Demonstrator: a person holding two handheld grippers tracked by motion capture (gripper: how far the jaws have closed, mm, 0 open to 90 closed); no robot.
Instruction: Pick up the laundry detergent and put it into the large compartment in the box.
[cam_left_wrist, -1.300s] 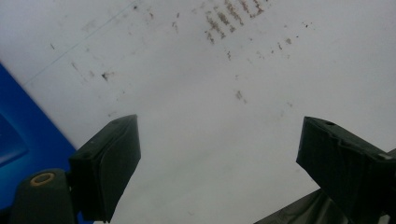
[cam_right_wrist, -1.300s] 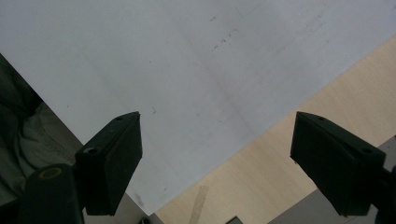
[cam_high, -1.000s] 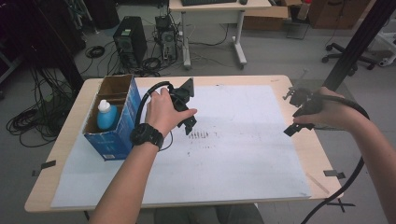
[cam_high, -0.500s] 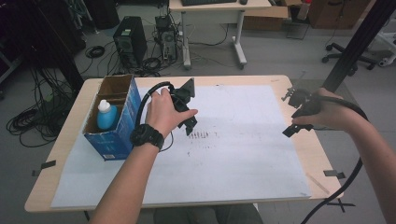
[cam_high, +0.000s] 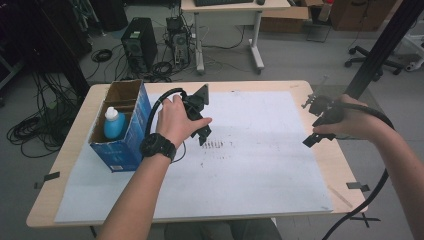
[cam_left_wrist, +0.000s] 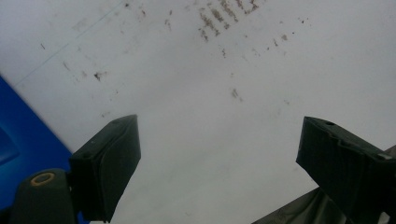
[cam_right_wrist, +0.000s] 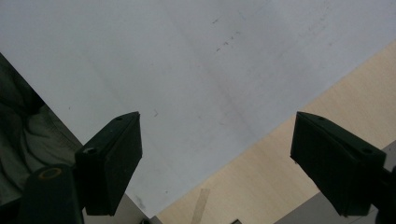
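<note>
Two grippers hang over the white sheet (cam_high: 250, 165), and neither holds anything. The left gripper (cam_high: 202, 131) is nearest the blue box (cam_high: 126, 145), which serves as the landmark: it hovers just to the right of the box, above a patch of dark smudges (cam_high: 215, 145) on the sheet. In the left gripper view its jaws stand wide apart with only stained sheet between them, and a blue edge of the box (cam_left_wrist: 23, 140) shows at the lower left. The left hand (cam_high: 175, 120) wraps the gripper body, a black watch (cam_high: 157, 146) on its wrist, and a black cable (cam_high: 160, 102) loops from the gripper toward the box.

Inside the box, in its near compartment, stands a light blue bottle (cam_high: 114, 123) with a white cap; the far compartment looks bare cardboard.

The right gripper (cam_high: 316, 135) is well apart from the box, on the far right side of the surface (cam_high: 67, 150), over the sheet's right border. Its jaws are also spread wide, framing the sheet's edge and a strip of pale wood (cam_right_wrist: 299, 154) in the right gripper view. The right hand (cam_high: 347, 122) grasps it, a thick cable (cam_high: 370, 195) trailing down past the surface's near right corner.
</note>
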